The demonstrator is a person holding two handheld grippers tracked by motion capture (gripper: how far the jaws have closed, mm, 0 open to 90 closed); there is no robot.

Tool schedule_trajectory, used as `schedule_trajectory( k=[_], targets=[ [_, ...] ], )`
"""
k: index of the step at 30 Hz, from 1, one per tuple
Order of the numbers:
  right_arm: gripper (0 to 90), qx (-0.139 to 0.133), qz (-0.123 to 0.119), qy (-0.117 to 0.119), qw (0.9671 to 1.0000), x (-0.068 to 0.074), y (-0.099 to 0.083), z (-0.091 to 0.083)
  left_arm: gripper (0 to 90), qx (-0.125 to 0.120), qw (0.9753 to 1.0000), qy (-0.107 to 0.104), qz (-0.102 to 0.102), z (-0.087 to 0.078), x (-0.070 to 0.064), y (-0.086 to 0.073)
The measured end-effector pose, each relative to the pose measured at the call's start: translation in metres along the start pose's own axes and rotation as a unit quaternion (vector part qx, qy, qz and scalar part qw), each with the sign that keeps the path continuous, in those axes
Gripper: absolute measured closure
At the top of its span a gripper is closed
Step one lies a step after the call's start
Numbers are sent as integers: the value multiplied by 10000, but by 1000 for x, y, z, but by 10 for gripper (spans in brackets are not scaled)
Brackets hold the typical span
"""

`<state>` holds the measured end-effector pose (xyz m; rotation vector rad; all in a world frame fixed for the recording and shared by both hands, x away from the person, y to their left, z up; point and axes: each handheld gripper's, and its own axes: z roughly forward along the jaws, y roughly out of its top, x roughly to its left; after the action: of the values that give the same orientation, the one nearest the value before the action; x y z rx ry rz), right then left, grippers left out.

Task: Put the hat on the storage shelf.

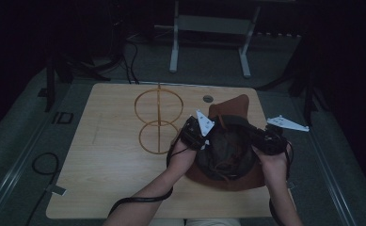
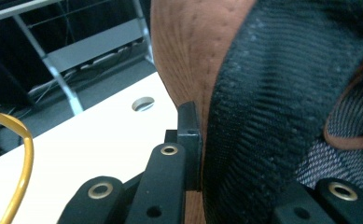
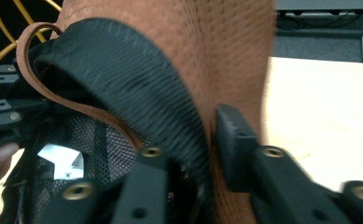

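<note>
The soft brown felt hat with black inner band lies upside down at the table's right; left gripper and right gripper each pinch the floppy, light crown edge, the sensible place to grip

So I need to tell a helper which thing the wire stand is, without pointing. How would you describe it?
Start at the wooden table and look to its far middle, left of the brown hat gripped by both tongs. The wire stand rises there: two thin golden rings joined by a straight rod. It is the only bare wire frame on the tabletop.
</note>
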<state>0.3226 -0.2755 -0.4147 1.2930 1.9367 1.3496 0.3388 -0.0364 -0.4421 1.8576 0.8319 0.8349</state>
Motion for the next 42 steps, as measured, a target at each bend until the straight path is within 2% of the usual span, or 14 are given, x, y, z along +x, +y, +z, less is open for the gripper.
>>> schedule_trajectory(
  k=[2,5,13,19,22,24,26,28,29,32,34,39,40,42],
  targets=[
    [614,-45,17,78,10000,-1,-2,-5,863,-130,9999,-82,5,-3,1,1],
    [518,14,-206,182,9996,-1,-4,-13,863,-240,9997,-86,11,-7,3,1],
    [428,260,-746,522,9955,0,-14,-41,864,-412,9990,-67,183,-18,0,4],
    [391,286,-741,808,9936,-11,-21,-65,864,-616,9978,-117,219,-30,0,6],
    [394,178,-586,1068,9924,-21,-22,-76,864,-651,9975,-186,182,-33,1,6],
    [416,69,-553,1018,9932,-27,-21,-84,865,-652,9975,-161,201,-34,2,5],
    [437,-80,-345,1112,9932,-37,-19,-92,864,-735,9967,-264,202,-36,4,3],
    [440,-153,-406,730,9964,-47,-18,-99,864,-902,9943,-415,384,-39,4,0],
    [445,-144,-405,635,9971,-52,-18,-100,863,-922,9934,-469,502,-41,4,0],
    [456,19,-435,416,9982,-64,-18,-95,863,-1058,9893,-811,599,-46,9,-1],
    [461,140,-449,343,9983,-71,-18,-86,863,-1183,9851,-1095,592,-48,13,-3],
    [478,279,-476,523,9971,-74,-17,-65,863,-1513,9722,-1569,853,-56,19,-5],
    [479,313,-529,597,9963,-72,-17,-61,863,-1543,9713,-1563,911,-57,18,-4],
    [481,368,-628,740,9946,-65,-17,-53,862,-1702,9644,-1797,935,-60,20,-4]
  ],
)
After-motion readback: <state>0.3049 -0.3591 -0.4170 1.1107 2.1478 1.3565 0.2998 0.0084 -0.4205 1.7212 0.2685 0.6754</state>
